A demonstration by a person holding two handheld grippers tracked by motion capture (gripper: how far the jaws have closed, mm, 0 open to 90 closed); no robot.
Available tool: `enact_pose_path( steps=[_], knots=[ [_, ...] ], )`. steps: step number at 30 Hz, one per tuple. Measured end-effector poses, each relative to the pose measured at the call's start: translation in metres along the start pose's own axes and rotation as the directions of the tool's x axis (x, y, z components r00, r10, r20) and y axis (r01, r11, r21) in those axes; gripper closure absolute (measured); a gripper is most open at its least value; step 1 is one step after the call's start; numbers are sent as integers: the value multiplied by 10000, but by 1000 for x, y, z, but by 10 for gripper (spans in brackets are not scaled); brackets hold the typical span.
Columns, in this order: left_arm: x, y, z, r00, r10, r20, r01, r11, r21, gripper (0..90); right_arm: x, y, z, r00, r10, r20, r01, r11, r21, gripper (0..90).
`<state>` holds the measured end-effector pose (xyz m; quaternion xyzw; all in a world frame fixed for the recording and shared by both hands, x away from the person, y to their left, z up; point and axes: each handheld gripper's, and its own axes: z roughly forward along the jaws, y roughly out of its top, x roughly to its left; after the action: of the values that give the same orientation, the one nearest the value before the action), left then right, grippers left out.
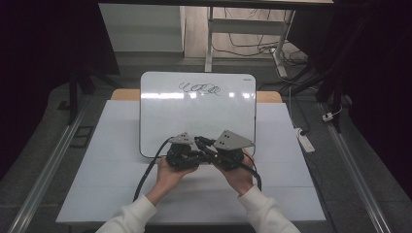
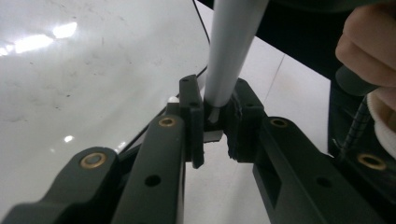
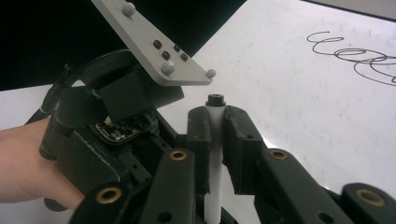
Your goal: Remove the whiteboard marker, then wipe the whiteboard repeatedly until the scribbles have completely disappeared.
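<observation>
A white marker lay held between both grippers, just above the near edge of the whiteboard. The right gripper was clamped on the marker's barrel, with the dark tip end standing clear above its jaws; the left gripper was clenched on one end of the marker, apparently the cap end, though the cap itself could not be made out. Judged from this grip, the pen was about to be uncapped or capped. A black scribble already stood near the whiteboard's far edge; the rest of the board was bare, leaving ample room for writing or wiping. Beyond the whiteboard's sides, the white table offered open surface, while both hands crowded its near edge.
</observation>
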<state>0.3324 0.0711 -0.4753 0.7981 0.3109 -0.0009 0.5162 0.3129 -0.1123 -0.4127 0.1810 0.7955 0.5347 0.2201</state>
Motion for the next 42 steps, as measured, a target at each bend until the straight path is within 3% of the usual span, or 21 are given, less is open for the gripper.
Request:
enact_pose_path(
  steps=[1, 2, 6, 10, 12, 15, 20, 23, 26, 31, 36, 37, 38, 40, 41, 42],
  knots=[
    [0, 0, 0, 10000, 0, 0, 0, 10000, 0, 776, 0, 0, 0, 10000, 0, 0, 0, 10000, 0, 781],
    [0, 0, -3, 9997, 186, -134, -187, 9998, -72, 776, -2, 0, -1, 9997, 247, -51, -247, 9997, -36, 650],
    [2, -2, -19, 9962, 607, -621, -639, 9966, -516, 777, -13, -3, -19, 9974, 724, 55, -721, 9967, -375, 524],
    [9, -3, -36, 9940, 714, -824, -793, 9921, -967, 778, -35, -21, -45, 9930, 1164, 193, -1157, 9927, -355, 473],
    [12, -3, -43, 9936, 726, -867, -824, 9899, -1156, 778, -47, -37, -58, 9875, 1574, 90, -1572, 9874, -163, 460],
    [17, -3, -52, 9926, 763, -945, -896, 9853, -1457, 778, -60, -66, -78, 9806, 1923, 371, -1933, 9808, 274, 443],
    [22, -2, -63, 9898, 850, -1141, -1059, 9758, -1912, 778, -75, -106, -107, 9691, 2256, 997, -2335, 9694, 758, 424],
    [23, -1, -67, 9886, 859, -1236, -1106, 9714, -2100, 778, -81, -121, -121, 9605, 2464, 1292, -2575, 9631, 779, 425],
    [26, 0, -75, 9855, 877, -1450, -1217, 9618, -2452, 778, -86, -130, -127, 9506, 2751, 1439, -2886, 9539, 824, 425],
    [30, 3, -86, 9852, 728, -1549, -1152, 9514, -2857, 778, -89, -138, -127, 9525, 2547, 1672, -2755, 9542, 1161, 424],
    [37, 11, -96, 9836, 571, -1712, -1126, 9355, -3349, 778, -85, -139, -122, 9659, 1857, 1807, -2144, 9643, 1553, 415],
    [37, 11, -96, 9836, 571, -1712, -1126, 9355, -3349, 778, -84, -139, -121, 9676, 1767, 1805, -2062, 9652, 1608, 414],
    [43, 22, -99, 9823, 485, -1808, -1110, 9287, -3537, 778, -84, -140, -120, 9680, 1764, 1785, -2061, 9646, 1646, 414],
    [49, 36, -101, 9757, 532, -2127, -1297, 9223, -3640, 778, -82, -141, -117, 9705, 1653, 1756, -1966, 9640, 1790, 413],
    [49, 36, -101, 9757, 532, -2127, -1297, 9223, -3640, 778, -82, -141, -117, 9705, 1653, 1756, -1966, 9640, 1790, 413],
    [58, 51, -104, 9683, 524, -2442, -1459, 9122, -3828, 778, -81, -142, -115, 9740, 1447, 1744, -1773, 9658, 1890, 412]
  ],
)
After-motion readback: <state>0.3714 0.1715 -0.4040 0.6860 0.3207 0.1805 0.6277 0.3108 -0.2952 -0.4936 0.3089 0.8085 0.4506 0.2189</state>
